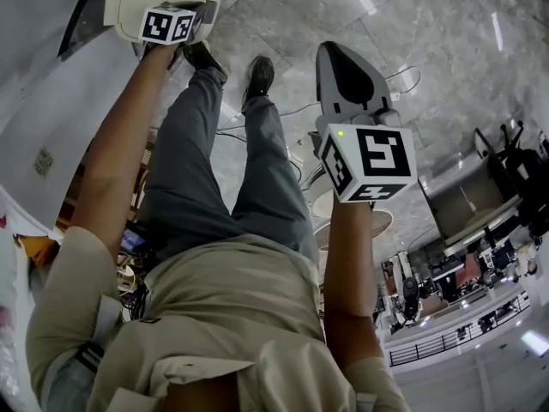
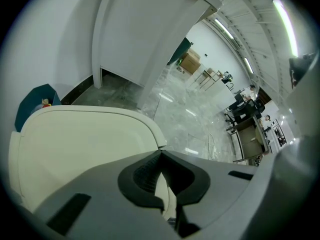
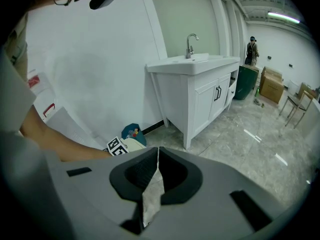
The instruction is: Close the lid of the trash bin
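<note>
On the floor [image 1: 283, 15] against the white wall [image 2: 50, 44], the trash bin [image 3: 131, 145] is seen with its cream lid [image 2: 85, 154] lying flat, judged down or very nearly so. The left gripper [image 2: 160, 156] is set on the lid's near edge, jaws clenched with nothing between. The right gripper [image 3: 158, 154] is held in the air well apart from the bin, jaws likewise pressed together and empty. Only a last press, if any, is judged left.

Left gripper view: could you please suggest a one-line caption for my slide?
Left tool, jaws together, at the cream bin lid, with marble floor beyond.
</note>
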A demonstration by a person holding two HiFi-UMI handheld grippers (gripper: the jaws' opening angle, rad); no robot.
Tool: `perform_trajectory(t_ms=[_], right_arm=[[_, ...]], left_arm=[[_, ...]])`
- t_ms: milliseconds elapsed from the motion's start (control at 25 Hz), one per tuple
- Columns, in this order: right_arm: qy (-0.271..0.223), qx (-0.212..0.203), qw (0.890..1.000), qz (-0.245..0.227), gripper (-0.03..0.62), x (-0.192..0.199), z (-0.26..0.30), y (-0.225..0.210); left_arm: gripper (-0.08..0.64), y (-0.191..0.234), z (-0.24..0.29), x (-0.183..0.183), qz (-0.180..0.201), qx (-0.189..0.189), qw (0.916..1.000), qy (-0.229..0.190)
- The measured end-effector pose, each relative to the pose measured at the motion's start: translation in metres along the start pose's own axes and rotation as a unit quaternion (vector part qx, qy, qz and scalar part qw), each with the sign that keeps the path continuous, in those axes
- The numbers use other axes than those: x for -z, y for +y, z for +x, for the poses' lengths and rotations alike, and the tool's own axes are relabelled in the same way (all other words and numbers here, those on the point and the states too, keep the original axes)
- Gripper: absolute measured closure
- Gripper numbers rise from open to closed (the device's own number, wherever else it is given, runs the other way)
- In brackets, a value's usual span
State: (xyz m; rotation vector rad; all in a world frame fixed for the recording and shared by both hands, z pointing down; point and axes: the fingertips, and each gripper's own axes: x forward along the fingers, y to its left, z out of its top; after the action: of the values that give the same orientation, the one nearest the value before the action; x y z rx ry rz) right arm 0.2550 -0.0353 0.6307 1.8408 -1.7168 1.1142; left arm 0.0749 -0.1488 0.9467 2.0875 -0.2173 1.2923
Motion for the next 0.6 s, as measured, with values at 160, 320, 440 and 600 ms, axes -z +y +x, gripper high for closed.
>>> perform_trajectory(t_ms=[160,320,440,600], right_arm=[[-0.004,-0.007,1.000,-0.011,0.566,-0.008,0.000,0.014],[-0.015,-0.012,0.999,-0.027,0.566,-0.025,-0.012,0.030],[-0.025,-0.019,0.999,-0.042,0.566,-0.042,-0.022,0.046],[-0.043,-0.030,0.996,-0.066,0.566,-0.070,-0.035,0.069]], left_arm=[[0.545,0.006,-0.007,0.006,-0.008,-0.013,0.9997,0.017],[0.545,0.004,-0.034,0.009,-0.015,-0.017,0.9997,0.012],[0.545,0.000,-0.065,0.004,-0.011,-0.022,0.9997,0.001],[0.545,-0.009,-0.115,-0.018,0.003,-0.027,0.9991,-0.034]])
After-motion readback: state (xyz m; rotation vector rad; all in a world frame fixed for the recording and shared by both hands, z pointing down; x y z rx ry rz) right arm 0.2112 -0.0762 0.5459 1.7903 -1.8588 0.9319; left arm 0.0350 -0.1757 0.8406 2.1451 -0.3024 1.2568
